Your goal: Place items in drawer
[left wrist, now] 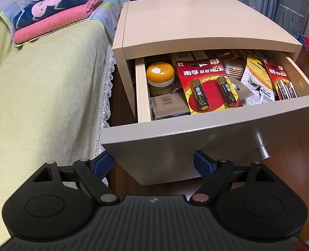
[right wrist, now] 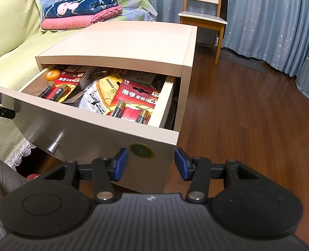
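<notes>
Both grippers, left (left wrist: pixel 154 165) and right (right wrist: pixel 151 163), are hanging before the open drawer (left wrist: pixel 196 129), jaws spread wide, holding nothing.

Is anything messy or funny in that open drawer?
Yes, a bit. The drawer is stuffed with things piled crookedly on one another. One battery pack lies on top at a slant, another battery pack leans against the right wall, and a yellow-lidded jar is squeezed into the left corner. Nothing looks spilled or broken.
</notes>
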Motion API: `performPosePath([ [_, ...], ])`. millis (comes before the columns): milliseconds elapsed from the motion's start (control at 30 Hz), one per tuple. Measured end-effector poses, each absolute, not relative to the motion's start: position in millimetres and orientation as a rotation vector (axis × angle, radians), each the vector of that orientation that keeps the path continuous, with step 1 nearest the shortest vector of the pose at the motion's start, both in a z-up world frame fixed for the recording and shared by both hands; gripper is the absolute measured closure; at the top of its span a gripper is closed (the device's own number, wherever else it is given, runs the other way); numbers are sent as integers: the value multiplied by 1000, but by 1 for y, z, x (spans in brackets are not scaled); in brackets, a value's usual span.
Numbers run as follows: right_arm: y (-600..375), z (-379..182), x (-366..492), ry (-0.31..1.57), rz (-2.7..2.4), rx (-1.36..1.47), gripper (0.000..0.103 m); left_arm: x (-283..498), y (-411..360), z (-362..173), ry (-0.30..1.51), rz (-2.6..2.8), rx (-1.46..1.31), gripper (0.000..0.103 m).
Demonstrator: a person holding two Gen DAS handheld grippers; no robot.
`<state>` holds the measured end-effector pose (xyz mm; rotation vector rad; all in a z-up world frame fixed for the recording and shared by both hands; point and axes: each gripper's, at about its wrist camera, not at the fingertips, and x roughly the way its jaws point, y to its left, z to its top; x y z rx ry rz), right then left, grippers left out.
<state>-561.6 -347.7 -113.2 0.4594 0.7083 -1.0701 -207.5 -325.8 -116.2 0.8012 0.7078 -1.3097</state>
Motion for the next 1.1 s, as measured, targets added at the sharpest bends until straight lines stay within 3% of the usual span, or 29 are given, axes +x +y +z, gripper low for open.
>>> performPosePath([
  [1100, -350, -115, -558, 699, -1079, 466, 57, -206, -327, -116, 711, -1308, 783, 20],
])
